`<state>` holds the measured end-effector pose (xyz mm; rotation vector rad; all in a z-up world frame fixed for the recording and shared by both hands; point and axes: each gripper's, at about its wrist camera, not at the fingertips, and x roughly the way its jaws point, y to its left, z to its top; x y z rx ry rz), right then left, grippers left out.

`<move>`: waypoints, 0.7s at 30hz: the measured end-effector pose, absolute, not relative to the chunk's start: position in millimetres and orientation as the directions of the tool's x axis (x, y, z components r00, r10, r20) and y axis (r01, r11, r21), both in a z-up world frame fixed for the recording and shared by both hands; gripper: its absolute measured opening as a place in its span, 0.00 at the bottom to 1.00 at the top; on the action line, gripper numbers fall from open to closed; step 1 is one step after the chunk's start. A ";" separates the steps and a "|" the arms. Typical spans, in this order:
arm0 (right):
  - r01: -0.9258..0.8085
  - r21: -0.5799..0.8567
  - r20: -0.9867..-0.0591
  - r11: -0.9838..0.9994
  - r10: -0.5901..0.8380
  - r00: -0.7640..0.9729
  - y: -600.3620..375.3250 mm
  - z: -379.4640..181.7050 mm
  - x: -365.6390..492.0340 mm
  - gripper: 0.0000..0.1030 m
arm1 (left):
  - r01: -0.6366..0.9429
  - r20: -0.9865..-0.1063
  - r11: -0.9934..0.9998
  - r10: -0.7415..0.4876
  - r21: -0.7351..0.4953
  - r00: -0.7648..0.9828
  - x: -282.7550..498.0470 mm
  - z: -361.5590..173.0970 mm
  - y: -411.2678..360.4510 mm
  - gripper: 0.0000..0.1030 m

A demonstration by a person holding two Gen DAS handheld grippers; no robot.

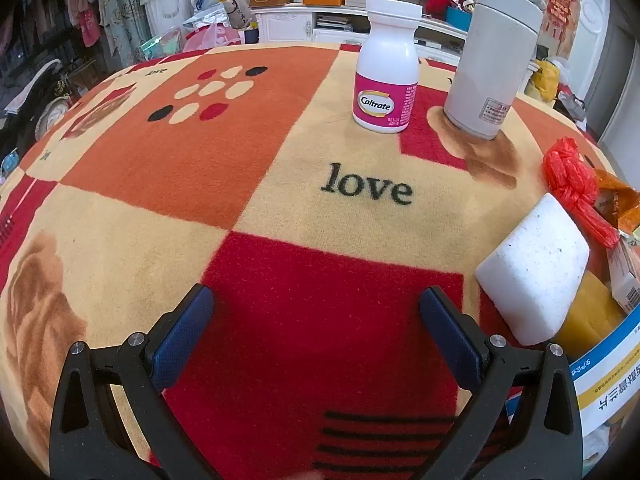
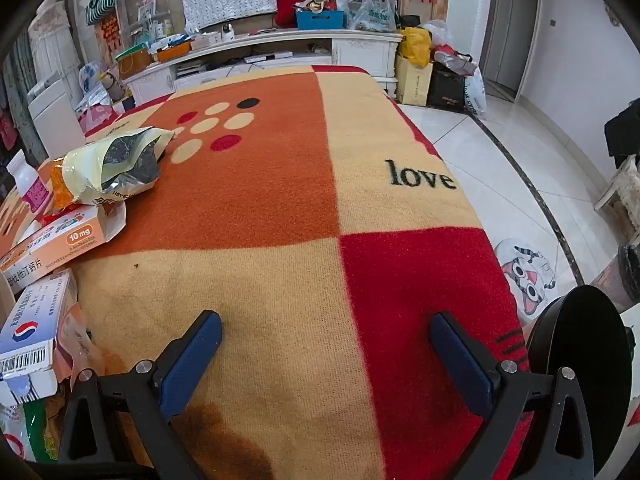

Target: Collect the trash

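Note:
My left gripper point(image 1: 316, 296) hangs open over the blanket-covered table point(image 1: 240, 152), nothing between its blue pads. To its right lie a white foam block point(image 1: 534, 268), a crumpled red plastic bag point(image 1: 572, 184), an orange wrapper point(image 1: 620, 204) and a blue-and-white medicine box point(image 1: 608, 380). My right gripper point(image 2: 326, 322) is open too, above bare blanket. Left of it sits a trash pile: an open pale yellow foil pouch point(image 2: 116, 160), an orange pill box point(image 2: 52, 244), a white box with a barcode point(image 2: 32, 340) and a green packet point(image 2: 28, 432).
A Caltrate bottle point(image 1: 386, 68) and a grey thermos point(image 1: 492, 52) stand upright at the far side of the table. In the right wrist view a round black bin point(image 2: 576, 384) stands at the table's right edge over a tiled floor point(image 2: 500, 168). A white cabinet point(image 2: 280, 52) runs behind.

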<state>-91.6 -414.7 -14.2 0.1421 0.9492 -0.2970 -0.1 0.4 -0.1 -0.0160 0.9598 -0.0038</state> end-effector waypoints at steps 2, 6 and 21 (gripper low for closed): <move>0.275 -0.013 -0.839 0.961 -0.160 0.519 -413.5 -12.9 -90.3 1.00 | -0.001 -0.820 1.000 -0.015 -0.020 0.572 -1.0 0.2 1.9 1.00; 0.249 0.025 -0.843 0.968 -0.113 0.526 -414.2 -3.6 -117.1 1.00 | 0.002 -0.828 1.000 -0.023 -0.027 0.560 -15.3 6.7 8.8 0.99; 0.242 0.070 -0.647 0.968 -0.141 0.750 -354.4 85.4 -202.4 0.99 | 0.130 -0.617 0.990 -0.135 -0.052 0.775 -146.5 114.3 -59.8 0.99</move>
